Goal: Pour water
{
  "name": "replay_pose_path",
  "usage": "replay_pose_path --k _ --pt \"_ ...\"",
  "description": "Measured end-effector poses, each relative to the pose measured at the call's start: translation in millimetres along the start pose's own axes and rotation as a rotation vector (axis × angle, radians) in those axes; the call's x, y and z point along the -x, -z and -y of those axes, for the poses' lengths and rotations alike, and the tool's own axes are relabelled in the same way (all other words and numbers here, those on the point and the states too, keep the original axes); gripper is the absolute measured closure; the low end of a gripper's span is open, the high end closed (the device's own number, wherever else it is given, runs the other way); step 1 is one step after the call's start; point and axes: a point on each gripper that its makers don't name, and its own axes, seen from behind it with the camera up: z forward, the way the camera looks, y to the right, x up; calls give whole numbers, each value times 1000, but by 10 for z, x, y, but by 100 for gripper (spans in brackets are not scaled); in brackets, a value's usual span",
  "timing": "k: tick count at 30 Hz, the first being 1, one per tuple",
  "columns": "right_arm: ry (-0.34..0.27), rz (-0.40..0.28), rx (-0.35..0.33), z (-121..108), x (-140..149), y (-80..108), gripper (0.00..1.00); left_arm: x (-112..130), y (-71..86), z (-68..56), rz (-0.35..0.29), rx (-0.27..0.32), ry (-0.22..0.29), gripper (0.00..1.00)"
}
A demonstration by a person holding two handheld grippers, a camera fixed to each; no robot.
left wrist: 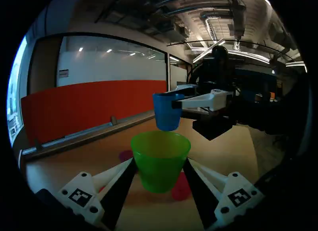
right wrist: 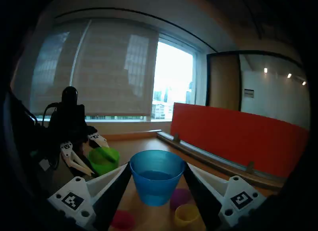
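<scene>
- Water (right wrist: 156, 175) is sitting in the upright blue cup (right wrist: 155, 193), clasped in our right gripper's (right wrist: 157, 167) jaws.
- We are holding the green cup (left wrist: 160, 167) in the left gripper's (left wrist: 160, 163) jaws, near and lower.

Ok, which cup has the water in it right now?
The blue cup, held in the right gripper: liquid shows inside it. The green cup in the left gripper looks empty.
</scene>
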Motion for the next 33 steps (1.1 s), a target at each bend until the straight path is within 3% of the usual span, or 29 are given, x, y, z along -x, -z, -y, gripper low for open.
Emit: replay_pose_path --k 33 --pt "247 26 -53 193 -230 -134 7 22 69 4 -19 2 18 19"
